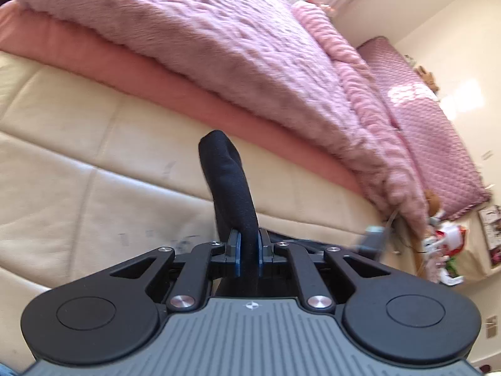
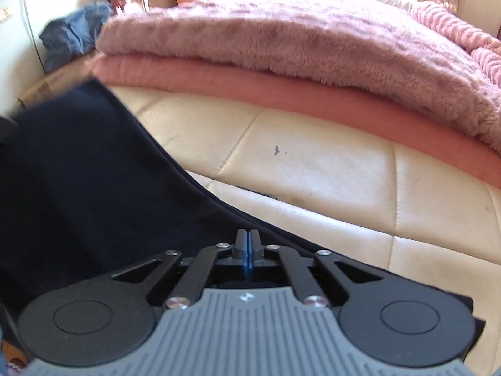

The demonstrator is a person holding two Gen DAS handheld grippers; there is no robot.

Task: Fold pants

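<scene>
Two claws, one pair of dark pants (image 2: 78, 169). My left gripper (image 1: 249, 244) pinches a fold standing above the cream cushion (image 1: 78, 163). Only the right view shows the cloth spread; my right gripper (image 2: 247, 244) is pressed together over it.

A cream leather couch (image 2: 313, 169) carries folded pink blankets (image 2: 281, 62) stacked along its back and dark pants (image 2: 78, 172) spread over its left part.

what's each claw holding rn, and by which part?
Left claw is shut on a bunched fold of the dark pants. Right claw is closed at the pants' edge; actual grip unclear.
</scene>
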